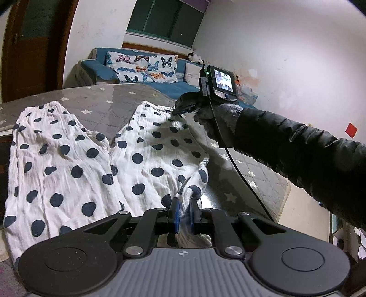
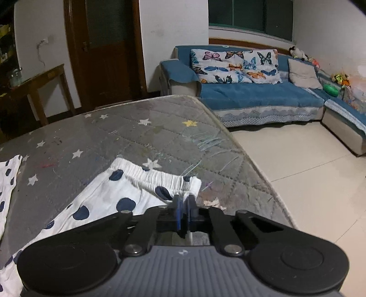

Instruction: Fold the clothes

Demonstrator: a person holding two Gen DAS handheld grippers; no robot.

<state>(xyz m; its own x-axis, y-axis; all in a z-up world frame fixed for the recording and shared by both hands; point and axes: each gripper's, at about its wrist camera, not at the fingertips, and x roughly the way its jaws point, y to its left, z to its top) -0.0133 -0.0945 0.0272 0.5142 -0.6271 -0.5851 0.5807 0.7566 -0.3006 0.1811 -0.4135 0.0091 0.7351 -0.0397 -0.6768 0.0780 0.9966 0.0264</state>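
Left claw (image 1: pixel 184 211) nearest my lens: blue pads nearly together, a bunched white fold of the trousers (image 1: pixel 96 160) pinched between them at the waist end. Fabric rises from the mat (image 1: pixel 103 102) into the pads, so this corner is lifted.

Right claw (image 2: pixel 184 210): pads closed tight on the corner of the elastic cuff (image 2: pixel 157 177) of one leg, at the far end from the waist. In the left view I see the same claw (image 1: pixel 180 109) biting that cuff, with a gloved hand (image 1: pixel 219 125) and dark sleeve (image 1: pixel 308 160) behind it. A cable (image 1: pixel 240 173) hangs from the unit across the mat's edge.

Trousers: white with dark blue dots, spread flat on the grey star-print mat, both legs running away from the waist, a grey gap between them. The other leg's cuff (image 1: pixel 49 107) lies free on the mat, well apart from either claw.

Around the mat:
- blue sofa (image 2: pixel 258 96) beyond its far edge, butterfly cushion (image 2: pixel 235 65) and a grey cushion (image 2: pixel 303 73) on it
- soft toys (image 2: pixel 297 52) on the sofa back
- dark wooden door (image 2: pixel 105 50) beyond the far left corner, small wooden table (image 2: pixel 39 80) beside it
- pale tiled floor (image 2: pixel 308 182) off the right edge
- window (image 2: pixel 251 16) above the sofa

Nothing lies on the trousers between the two claws; mat beyond the cuffs bare but for small scraps and marks.
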